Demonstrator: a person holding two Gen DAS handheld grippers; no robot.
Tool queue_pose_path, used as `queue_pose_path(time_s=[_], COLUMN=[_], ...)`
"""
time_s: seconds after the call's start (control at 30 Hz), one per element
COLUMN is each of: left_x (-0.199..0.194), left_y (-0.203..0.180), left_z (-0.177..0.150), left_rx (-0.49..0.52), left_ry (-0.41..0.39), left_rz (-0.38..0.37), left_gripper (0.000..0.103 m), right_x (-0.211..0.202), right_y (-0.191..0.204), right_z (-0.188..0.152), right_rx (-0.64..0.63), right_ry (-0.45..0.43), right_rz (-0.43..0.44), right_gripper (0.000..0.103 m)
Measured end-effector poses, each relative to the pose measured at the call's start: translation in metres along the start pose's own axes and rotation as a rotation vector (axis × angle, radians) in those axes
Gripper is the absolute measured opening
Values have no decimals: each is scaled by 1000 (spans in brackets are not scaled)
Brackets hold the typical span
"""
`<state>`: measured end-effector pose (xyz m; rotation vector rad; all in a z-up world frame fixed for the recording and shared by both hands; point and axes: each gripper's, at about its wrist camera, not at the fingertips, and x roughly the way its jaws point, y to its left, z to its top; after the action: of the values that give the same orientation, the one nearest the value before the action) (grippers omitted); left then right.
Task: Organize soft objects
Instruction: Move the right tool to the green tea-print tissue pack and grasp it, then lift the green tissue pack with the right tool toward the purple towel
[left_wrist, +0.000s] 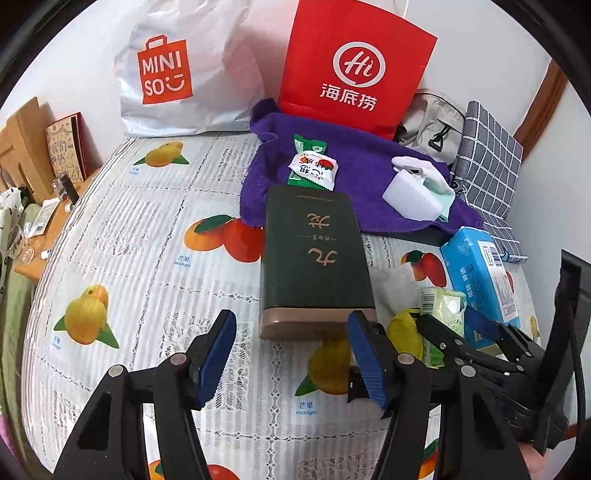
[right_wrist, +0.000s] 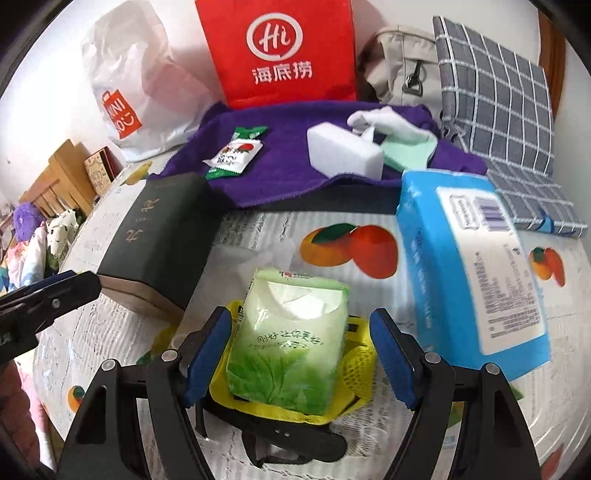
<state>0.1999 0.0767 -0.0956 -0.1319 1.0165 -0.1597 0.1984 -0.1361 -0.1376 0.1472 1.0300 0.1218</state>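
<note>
1. your right gripper (right_wrist: 299, 354) hangs over the green tissue pack (right_wrist: 291, 339), with the pack sitting between the two blue pads.
2. those right jaws stand released: the left pad is close beside the pack's edge, the right pad is clearly apart from it, and neither one presses in.
3. the tissue pack rests on a yellow mesh item (right_wrist: 354, 365) with a black strap, all on the mango-print table cover (right_wrist: 258, 236).
4. your left gripper (left_wrist: 291, 354) is also spread open and grasps nothing; bare table cover shows between its pads.
5. the dark green box (left_wrist: 314, 258) lies just ahead of your left jaws, its near end closest to the right pad, not between them.
6. a blue wipes pack (right_wrist: 476, 266) lies to the right of the tissue pack, near it but apart.
7. farther back, a purple towel (right_wrist: 288, 173) carries a white sponge block (right_wrist: 343, 151), a snack packet (right_wrist: 236, 155) and a pale green-and-white cloth (right_wrist: 402, 144).
</note>
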Motion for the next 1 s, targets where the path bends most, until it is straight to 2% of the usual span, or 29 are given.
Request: queue_pose_path(time_s=[0.07,0.13,0.27,0.57,1.0], left_x=[1,3,5,-2,7], left_y=[1,2,3,-6,-56], left_z=[-1,-3,-7,-23,-58], left_rx=[-2,-2,-7,3,83], left_ry=[6,11,18,25,74], left_rz=[-1,1,3,12,3], left_gripper=[60,60,60,60,60], right_x=[3,4,-8,-53,-89], right_y=[1,2,5,-8,-59], right_z=[-1,-1,-1,-6,-60], right_rx=[0,-16,-52,-36,-13], right_ry=[-11,-9,-34,-93,-88], right_rz=[1,13,13,44,45], right_gripper=[75,52,51,51,51])
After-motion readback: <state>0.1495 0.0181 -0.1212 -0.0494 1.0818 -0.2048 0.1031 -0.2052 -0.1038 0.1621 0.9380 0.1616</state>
